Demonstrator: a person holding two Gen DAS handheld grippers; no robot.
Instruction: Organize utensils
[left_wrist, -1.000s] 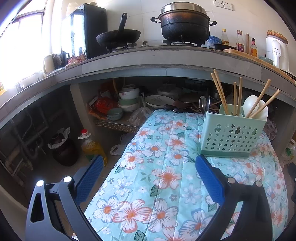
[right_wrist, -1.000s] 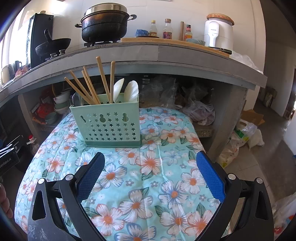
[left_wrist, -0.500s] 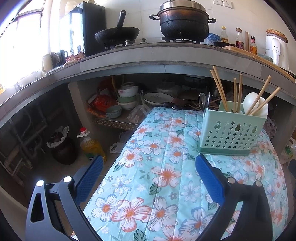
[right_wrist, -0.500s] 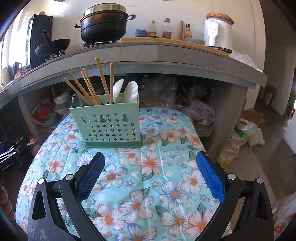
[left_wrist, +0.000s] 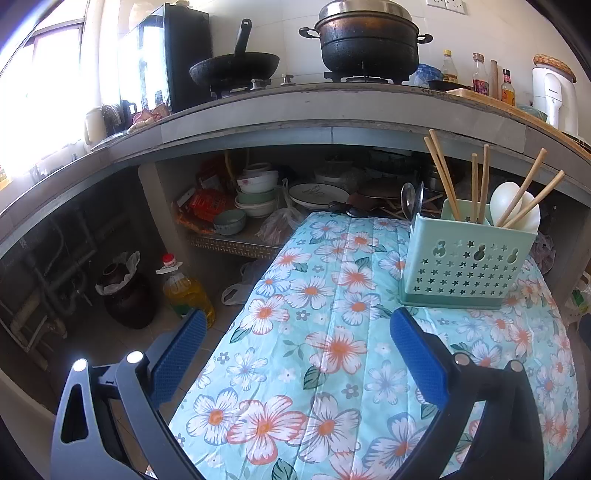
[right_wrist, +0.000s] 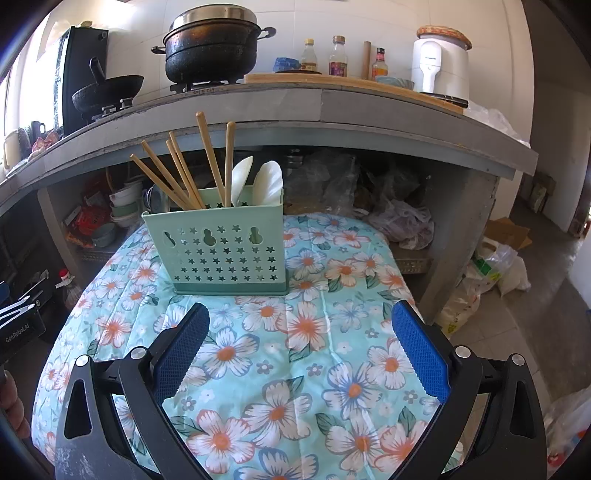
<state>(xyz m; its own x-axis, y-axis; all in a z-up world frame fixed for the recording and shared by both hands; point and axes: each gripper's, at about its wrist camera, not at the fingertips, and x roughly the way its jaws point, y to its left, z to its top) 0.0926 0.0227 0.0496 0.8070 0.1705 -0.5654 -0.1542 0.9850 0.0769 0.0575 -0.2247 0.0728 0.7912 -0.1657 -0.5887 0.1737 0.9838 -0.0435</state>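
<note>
A mint-green utensil holder (left_wrist: 467, 269) with star holes stands on the floral tablecloth (left_wrist: 332, 350); it also shows in the right wrist view (right_wrist: 225, 251). Several wooden chopsticks (right_wrist: 184, 173) and two white spoons (right_wrist: 267, 182) stand upright in it. My left gripper (left_wrist: 299, 354) is open and empty, low over the cloth's left edge, the holder ahead to its right. My right gripper (right_wrist: 301, 350) is open and empty, above the cloth just in front of the holder.
A grey counter (right_wrist: 332, 107) overhangs the table's far end, carrying a black pot (right_wrist: 210, 44), a wok (left_wrist: 236, 66) and bottles. Bowls and plates (left_wrist: 258, 195) sit on the shelf beneath. An oil bottle (left_wrist: 186, 288) and a dark jar stand on the floor at the left.
The left gripper has drifted slightly back and left, so the holder sits a little further right in its view. The right gripper has barely moved. Both stay open.
</note>
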